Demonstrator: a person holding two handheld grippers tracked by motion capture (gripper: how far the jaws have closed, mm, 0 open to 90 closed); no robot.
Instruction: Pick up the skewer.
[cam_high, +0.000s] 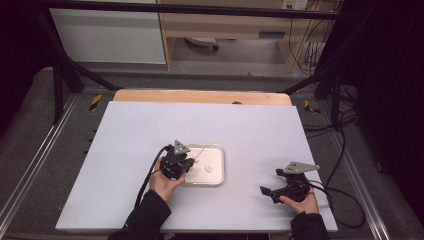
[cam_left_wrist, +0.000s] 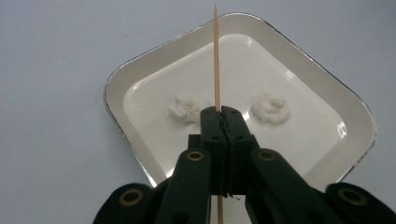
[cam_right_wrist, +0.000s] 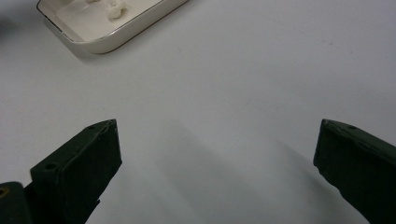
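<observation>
In the high view, the left gripper (cam_high: 192, 161) hangs over the near left part of a shallow white tray (cam_high: 219, 165) on the white tabletop (cam_high: 130, 145), with a thin wooden skewer (cam_high: 200, 151) slanting up and away from its tip; a small white lump (cam_high: 208, 169) lies in the tray just beside it. The right gripper (cam_high: 265, 192) rests low on the tabletop well to the right of the tray, with nothing near its tip. In the left gripper view, the jaws are pressed together and pinch the skewer (cam_left_wrist: 216, 60) at its lower part, so most of its length stands free, its sharp point over the far rim of the tray (cam_left_wrist: 116, 84). Two soft white lumps lie on the tray floor, one (cam_left_wrist: 184, 108) just left of the jaws and one (cam_left_wrist: 270, 108) to the right. The skewer looks light, stiff along its length yet easy to snap sideways; a hold low on the shaft, as here, leaves the point free to pierce. The lumps look soft and likely to crumble or stick. In the right gripper view, the jaws stand spread wide over bare tabletop (cam_right_wrist: 233, 93), and a corner of the tray (cam_right_wrist: 107, 39) lies at the upper left. No brand, label or writing can be read anywhere.
</observation>
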